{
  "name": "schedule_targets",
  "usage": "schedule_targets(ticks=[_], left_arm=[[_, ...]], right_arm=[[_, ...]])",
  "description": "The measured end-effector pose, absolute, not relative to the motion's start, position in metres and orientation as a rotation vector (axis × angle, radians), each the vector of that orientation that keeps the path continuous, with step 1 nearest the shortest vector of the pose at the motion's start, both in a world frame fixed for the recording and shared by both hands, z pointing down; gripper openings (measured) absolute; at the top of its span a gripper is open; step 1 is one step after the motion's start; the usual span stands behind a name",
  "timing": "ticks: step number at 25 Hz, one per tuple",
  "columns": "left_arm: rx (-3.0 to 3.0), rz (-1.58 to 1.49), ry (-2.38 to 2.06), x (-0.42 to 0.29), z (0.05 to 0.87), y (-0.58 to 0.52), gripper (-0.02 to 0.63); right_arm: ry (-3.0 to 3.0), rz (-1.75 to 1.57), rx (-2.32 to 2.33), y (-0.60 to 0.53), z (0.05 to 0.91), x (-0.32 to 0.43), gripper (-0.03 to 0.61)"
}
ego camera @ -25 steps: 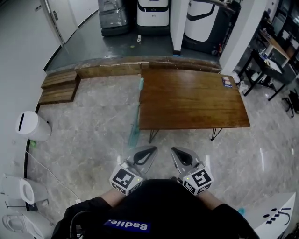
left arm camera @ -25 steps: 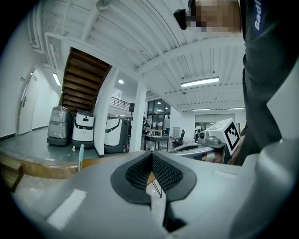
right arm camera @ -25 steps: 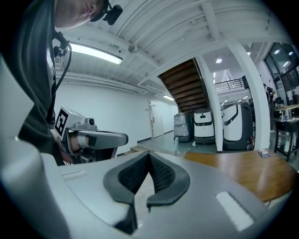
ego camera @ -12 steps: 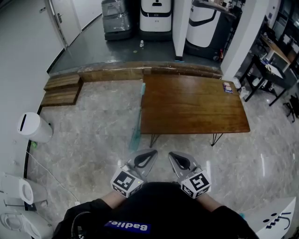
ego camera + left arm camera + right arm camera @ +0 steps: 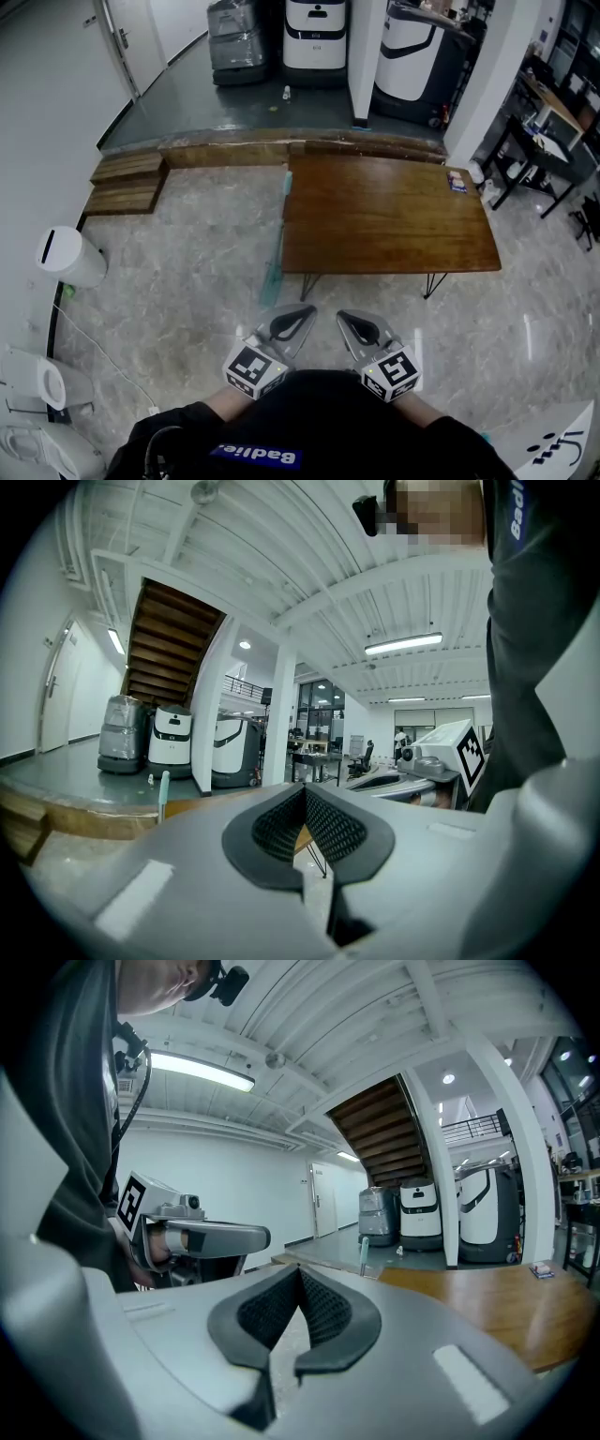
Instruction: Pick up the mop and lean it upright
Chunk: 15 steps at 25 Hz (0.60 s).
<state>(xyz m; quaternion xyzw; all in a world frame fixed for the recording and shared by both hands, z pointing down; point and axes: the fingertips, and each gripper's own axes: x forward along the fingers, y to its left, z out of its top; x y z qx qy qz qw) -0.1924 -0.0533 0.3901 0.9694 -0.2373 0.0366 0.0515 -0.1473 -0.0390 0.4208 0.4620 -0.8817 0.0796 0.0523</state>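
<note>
Marble floor (image 5: pixel 187 272) takes up most of the head view. The wooden worktop (image 5: pixel 384 216) sits at 12 to 1 o'clock from where I stand.

The mop (image 5: pixel 273 253) is against the worktop's 9 o'clock edge. Its teal head is down on the floor at the near corner and its handle runs up toward the far corner. In the left gripper view the handle tip (image 5: pixel 164 794) pokes up above the worktop's surface. The right gripper view shows the same tip (image 5: pixel 364 1255). I read the mop as propped up, not lying flat.

The left hand-held gripper (image 5: pixel 302 311) has its jaws together with nothing between them. The right hand-held gripper (image 5: pixel 345 317) is the same, pads meeting and empty. Both are tucked in at 6 o'clock near my body, well apart from the mop.

Judgement: the lean looks done, and nothing is left except perhaps a check that it stays put. I cannot tell how firmly the handle bears on the edge.
</note>
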Motion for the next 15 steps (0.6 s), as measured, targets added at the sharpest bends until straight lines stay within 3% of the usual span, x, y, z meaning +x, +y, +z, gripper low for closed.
schedule_targets(ticks=[15], left_arm=[[2.956,0.113,-0.72,-0.1924,0.3904,-0.0465,0.02]], right_arm=[[-2.685,0.245,1.395,-0.032,0.4232,-0.1462,0.002]])
